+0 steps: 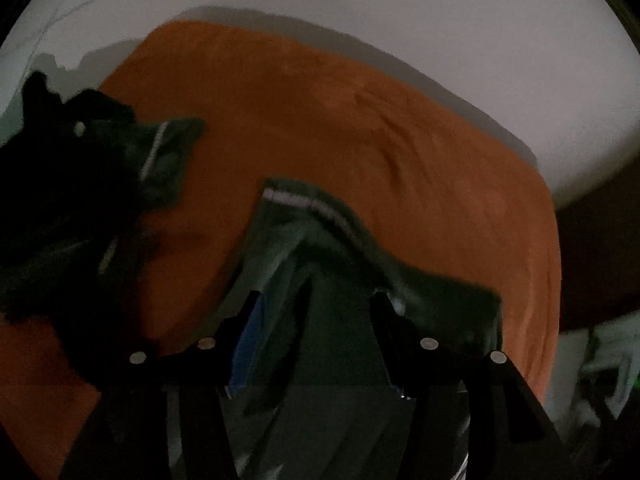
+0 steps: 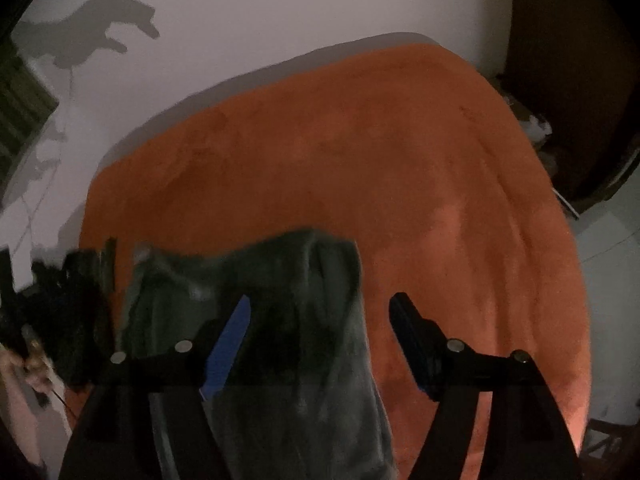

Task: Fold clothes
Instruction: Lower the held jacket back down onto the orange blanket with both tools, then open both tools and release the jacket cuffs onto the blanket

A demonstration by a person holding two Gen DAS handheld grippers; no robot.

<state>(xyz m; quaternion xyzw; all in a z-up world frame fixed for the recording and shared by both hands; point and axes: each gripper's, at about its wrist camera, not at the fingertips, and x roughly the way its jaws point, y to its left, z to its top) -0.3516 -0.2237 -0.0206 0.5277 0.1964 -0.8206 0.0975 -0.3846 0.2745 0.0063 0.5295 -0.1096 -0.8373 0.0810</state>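
Observation:
A dark green garment [image 1: 340,320] with a pale stripe along its hem lies on an orange blanket [image 1: 320,120]. In the left wrist view my left gripper [image 1: 316,300] stands open over it, fingers spread with cloth between and under them. In the right wrist view the same dark garment [image 2: 280,320] lies under my right gripper [image 2: 320,308], which is open; its blue-padded left finger [image 2: 228,348] is over the cloth and its right finger [image 2: 416,340] is over the orange blanket [image 2: 400,160]. The frames are dim and blurred.
A black heap of cloth [image 1: 60,160] lies at the left in the left wrist view and at the left edge of the right wrist view [image 2: 68,300]. A white wall [image 2: 280,8] stands behind the blanket. The blanket's right edge drops to a pale floor [image 2: 608,260].

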